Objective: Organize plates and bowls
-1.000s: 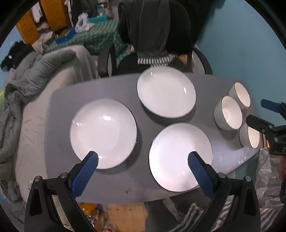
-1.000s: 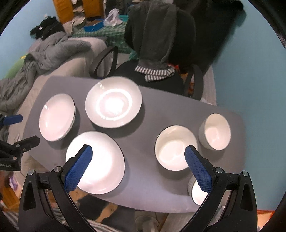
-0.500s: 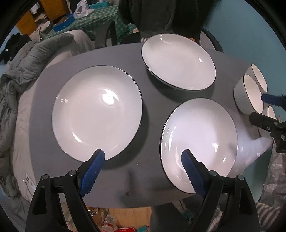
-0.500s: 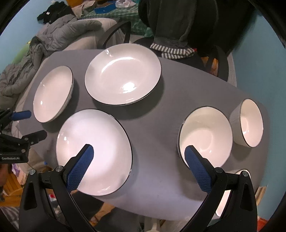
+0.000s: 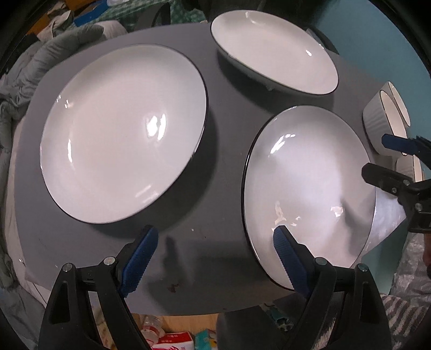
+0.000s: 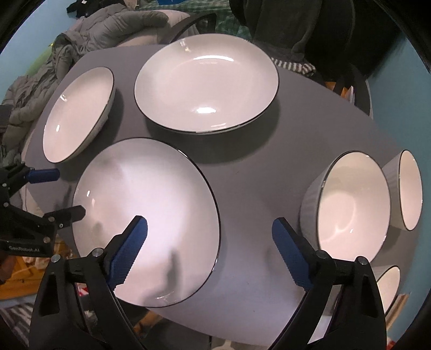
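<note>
Three white plates (image 5: 124, 132) and three white bowls (image 6: 353, 207) sit on the grey table (image 6: 242, 167). My left gripper (image 5: 215, 247) and right gripper (image 6: 210, 237), jaws released wide though just narrowing, grasp nothing. The nearest plate (image 6: 150, 215) lies between them, under one pad of each, bowls right of my right jaws, jacket-draped chair (image 6: 296, 24) beyond.

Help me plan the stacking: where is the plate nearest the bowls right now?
In the right wrist view the near plate lies at the table's front edge, left of the biggest bowl, with the far plate behind it.

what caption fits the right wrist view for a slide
Open right gripper above a grey table with three white plates and three bowls.
</note>
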A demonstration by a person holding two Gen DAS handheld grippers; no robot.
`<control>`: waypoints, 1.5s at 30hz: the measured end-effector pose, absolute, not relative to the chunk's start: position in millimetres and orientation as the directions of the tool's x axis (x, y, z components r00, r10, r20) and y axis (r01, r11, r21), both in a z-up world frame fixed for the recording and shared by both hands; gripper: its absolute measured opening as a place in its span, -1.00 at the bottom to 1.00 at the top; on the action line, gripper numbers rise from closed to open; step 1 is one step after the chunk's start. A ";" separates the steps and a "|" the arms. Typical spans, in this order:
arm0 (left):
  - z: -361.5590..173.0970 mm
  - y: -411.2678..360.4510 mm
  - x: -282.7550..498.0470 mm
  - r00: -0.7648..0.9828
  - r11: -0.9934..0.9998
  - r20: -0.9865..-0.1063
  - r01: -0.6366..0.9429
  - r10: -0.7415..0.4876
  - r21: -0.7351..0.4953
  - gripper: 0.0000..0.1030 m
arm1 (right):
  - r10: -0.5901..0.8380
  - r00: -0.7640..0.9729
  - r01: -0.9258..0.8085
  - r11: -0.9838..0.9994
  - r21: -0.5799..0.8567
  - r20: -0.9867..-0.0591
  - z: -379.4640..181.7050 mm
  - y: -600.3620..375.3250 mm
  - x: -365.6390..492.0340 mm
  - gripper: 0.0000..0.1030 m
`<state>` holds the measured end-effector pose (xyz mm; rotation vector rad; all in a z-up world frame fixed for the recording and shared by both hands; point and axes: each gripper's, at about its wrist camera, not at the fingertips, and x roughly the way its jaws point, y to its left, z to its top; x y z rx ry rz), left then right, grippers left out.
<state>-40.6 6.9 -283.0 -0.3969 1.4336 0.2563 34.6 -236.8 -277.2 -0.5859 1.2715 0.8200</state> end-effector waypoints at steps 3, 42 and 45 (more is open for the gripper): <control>-287.5 5.2 -42.0 0.128 0.899 -0.989 -0.419 -0.079 -0.126 0.69 | 0.193 0.077 -0.804 0.593 0.053 -0.978 -286.1 -235.7 34.4 0.74; -301.9 6.4 -16.4 0.118 0.847 -0.969 -0.472 -0.215 -0.245 -0.55 | 0.175 -0.082 -0.686 0.704 0.183 -0.981 -311.3 -243.5 39.4 -0.58; -297.7 6.8 -17.8 0.117 0.847 -0.972 -0.478 -0.202 -0.233 -0.55 | 0.177 -0.091 -0.676 0.712 0.192 -0.980 -307.8 -246.9 43.5 -0.60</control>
